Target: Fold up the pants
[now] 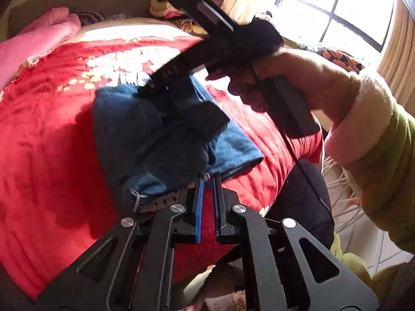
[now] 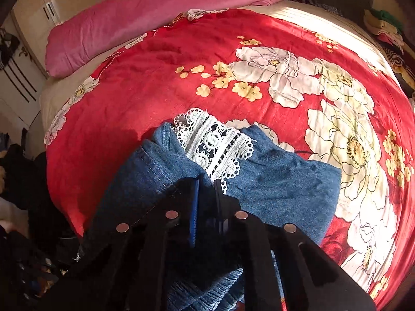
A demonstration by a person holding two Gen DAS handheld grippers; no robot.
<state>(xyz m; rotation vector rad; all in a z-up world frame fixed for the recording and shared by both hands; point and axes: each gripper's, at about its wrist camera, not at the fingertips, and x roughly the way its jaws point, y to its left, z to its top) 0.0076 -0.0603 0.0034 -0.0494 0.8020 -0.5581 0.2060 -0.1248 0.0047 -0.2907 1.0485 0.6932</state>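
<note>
Pants [image 2: 272, 181] bunched on red floral blanket [image 2: 155, 83], right gripper [image 2: 207, 184] above them

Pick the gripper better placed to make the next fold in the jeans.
Right. The right gripper is already over the jeans by the lace trim; the left gripper sits nearly shut at their near edge, apparently holding nothing.
</note>
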